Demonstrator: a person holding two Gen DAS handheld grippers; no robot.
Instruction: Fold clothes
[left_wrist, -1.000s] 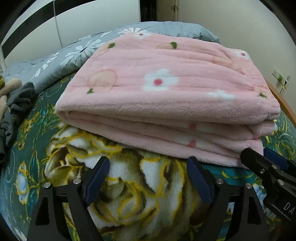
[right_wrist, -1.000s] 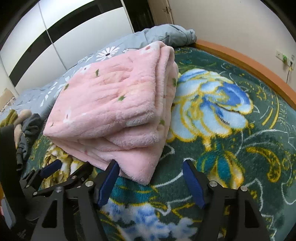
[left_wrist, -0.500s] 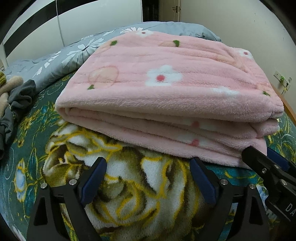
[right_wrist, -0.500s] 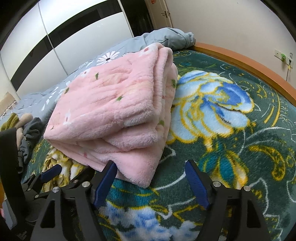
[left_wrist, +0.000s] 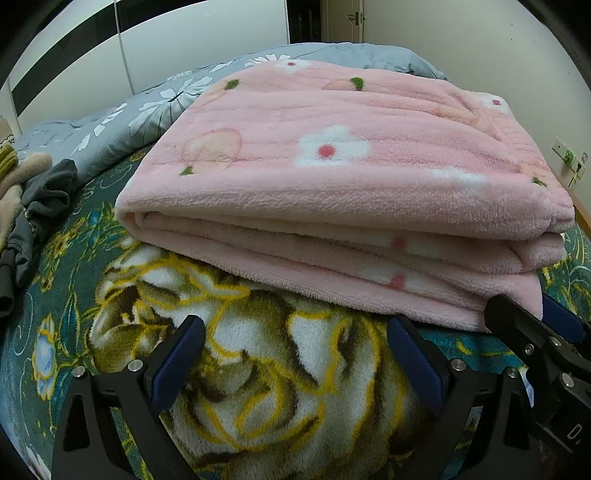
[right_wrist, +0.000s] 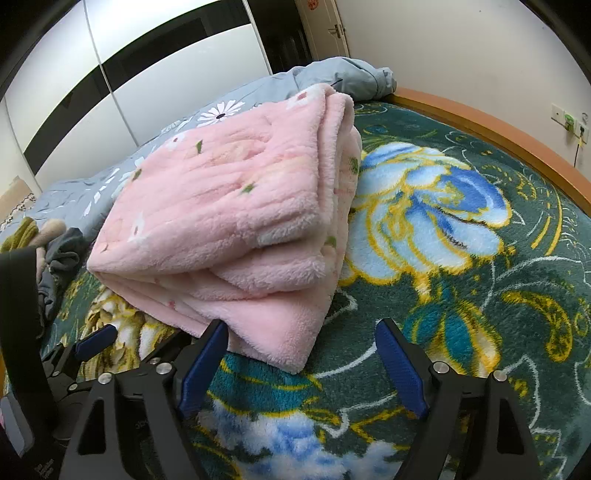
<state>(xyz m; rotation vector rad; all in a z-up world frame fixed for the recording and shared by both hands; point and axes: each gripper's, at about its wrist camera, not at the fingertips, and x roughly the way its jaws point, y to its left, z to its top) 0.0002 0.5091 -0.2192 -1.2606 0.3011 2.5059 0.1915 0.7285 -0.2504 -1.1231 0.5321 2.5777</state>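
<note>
A pink fleece (left_wrist: 332, 177) with white flowers lies folded in several layers on a bed, over a dark green blanket (right_wrist: 461, 258) printed with large blue and yellow blooms. In the left wrist view its long layered edge faces the camera. In the right wrist view one near corner (right_wrist: 280, 332) of the bottom layer sticks out toward the camera.

The left hand-held gripper (left_wrist: 295, 354) hangs just short of that long edge, pointing down at the blanket. Its jaws are opening and stand wide. Only the yellow-and-white bloom (left_wrist: 258, 369) of the blanket lies between the blue pads (left_wrist: 177, 362), which touch no cloth.

The right hand-held gripper (right_wrist: 299, 362) sits just beside the protruding corner. Its jaws are also opening and stand wide. The corner's tip reaches into the gap near the left pad (right_wrist: 203, 365). Whether that pad brushes the fleece I cannot tell, but the pads do not press on it. The two grippers are close together, and each shows at the edge of the other's view.

Behind the fleece lies a grey duvet (left_wrist: 147, 110) with white daisies. A heap of dark and beige clothes (left_wrist: 33, 206) sits at the left side of the bed. A wooden bed rim (right_wrist: 498, 136) curves along the right side, below a wall socket (right_wrist: 565, 118).
</note>
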